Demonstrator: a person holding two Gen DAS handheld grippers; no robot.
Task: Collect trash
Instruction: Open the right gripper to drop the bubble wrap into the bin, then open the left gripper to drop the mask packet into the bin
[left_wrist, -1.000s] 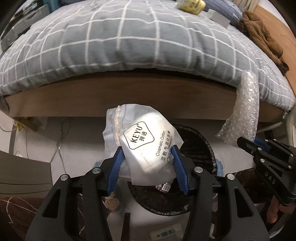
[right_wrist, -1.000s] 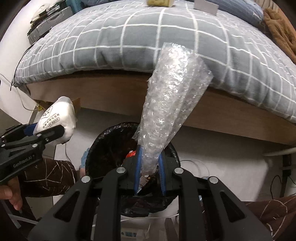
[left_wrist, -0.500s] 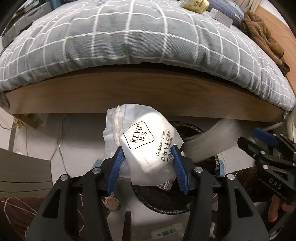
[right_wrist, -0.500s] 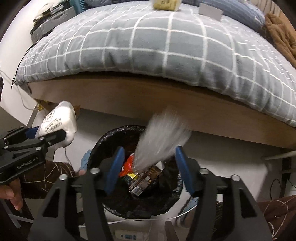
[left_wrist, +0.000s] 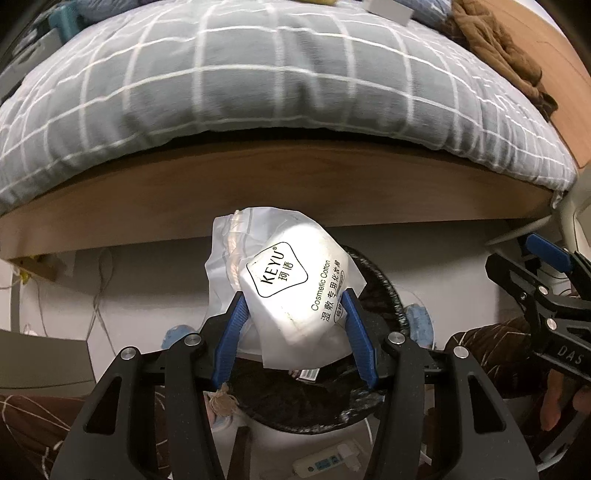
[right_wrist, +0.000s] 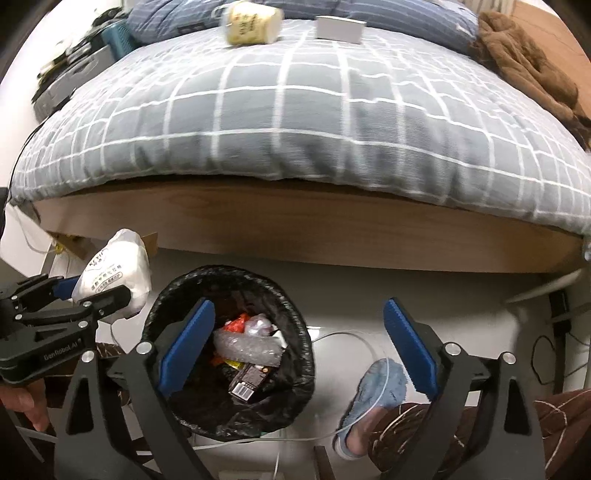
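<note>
Because the left gripper (left_wrist: 293, 314) pinches the light cosmetic-cotton pouch (left_wrist: 284, 284) over the near-left rim of the black-lined trash bin (right_wrist: 295, 350), not its middle, a release here could drop it onto the floor, while the right gripper (right_wrist: 299, 343) gapes empty above the bubble wrap (right_wrist: 247, 347) inside.

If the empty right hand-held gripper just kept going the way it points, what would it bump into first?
Probably the pale floor beside the black-lined trash bin, then the wooden bed frame. The right hand-held gripper is open, with the bin's rim between its fingers; depth is unclear.
</note>
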